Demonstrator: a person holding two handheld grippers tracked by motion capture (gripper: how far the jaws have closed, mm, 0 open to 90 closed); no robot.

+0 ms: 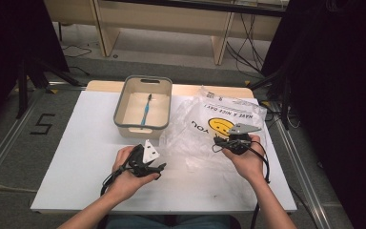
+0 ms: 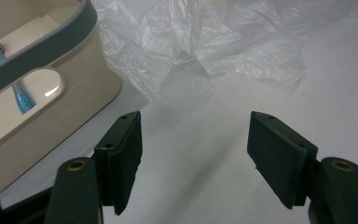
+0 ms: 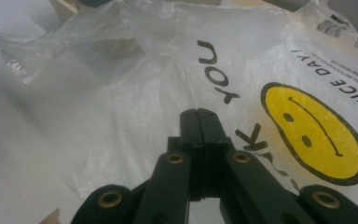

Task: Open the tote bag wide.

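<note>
A thin white plastic bag (image 1: 198,136) with a yellow smiley face lies crumpled on the right half of the white table (image 1: 81,157). My right gripper (image 1: 221,141) is over the bag's near part. In the right gripper view its jaws (image 3: 199,112) are pressed together, and folds of the bag (image 3: 121,93) run up to their tips. A blue toothbrush (image 1: 146,110) lies inside a cream basin with a grey rim (image 1: 119,107). My left gripper (image 1: 161,171) is held low in front of the basin, open and empty (image 2: 195,116). The bag's edge (image 2: 205,42) lies just ahead of it.
The basin (image 2: 37,51) stands at the table's far middle, close to the left of the left gripper's jaws, with the toothbrush (image 2: 21,95) showing through its handle cut-out. A wooden bench stands beyond the table. Black stands and cables flank both sides.
</note>
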